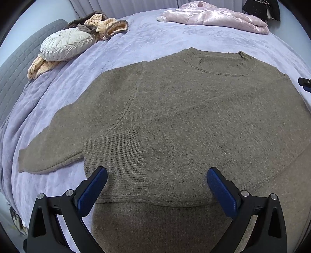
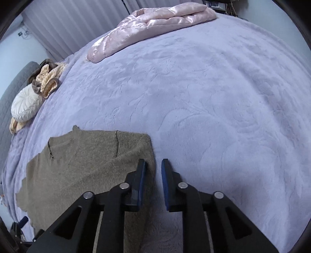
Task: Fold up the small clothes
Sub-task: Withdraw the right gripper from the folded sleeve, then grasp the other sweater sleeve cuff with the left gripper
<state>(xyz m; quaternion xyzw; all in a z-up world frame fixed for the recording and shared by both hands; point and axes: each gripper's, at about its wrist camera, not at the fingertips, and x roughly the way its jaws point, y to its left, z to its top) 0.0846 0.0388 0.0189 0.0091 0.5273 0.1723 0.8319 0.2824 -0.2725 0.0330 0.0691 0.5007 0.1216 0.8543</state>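
Note:
A brown knit sweater (image 1: 175, 116) lies flat on the lavender bed cover (image 1: 155, 39), collar away from me. Its left sleeve stretches out to the left; the right sleeve lies folded across the body. My left gripper (image 1: 156, 179) is open and empty, hovering over the sweater's lower hem. In the right wrist view the sweater (image 2: 87, 165) lies at lower left. My right gripper (image 2: 153, 167) is partly open and empty, at the sweater's right edge, with its left finger (image 2: 141, 171) over the cloth and its right finger over the bed cover (image 2: 213, 97).
A pink quilted jacket (image 1: 213, 15) lies at the far side of the bed, also in the right wrist view (image 2: 155, 21). A round white cushion (image 1: 66, 44) and striped tan clothes (image 1: 105, 25) lie at far left by the grey headboard (image 1: 17, 64).

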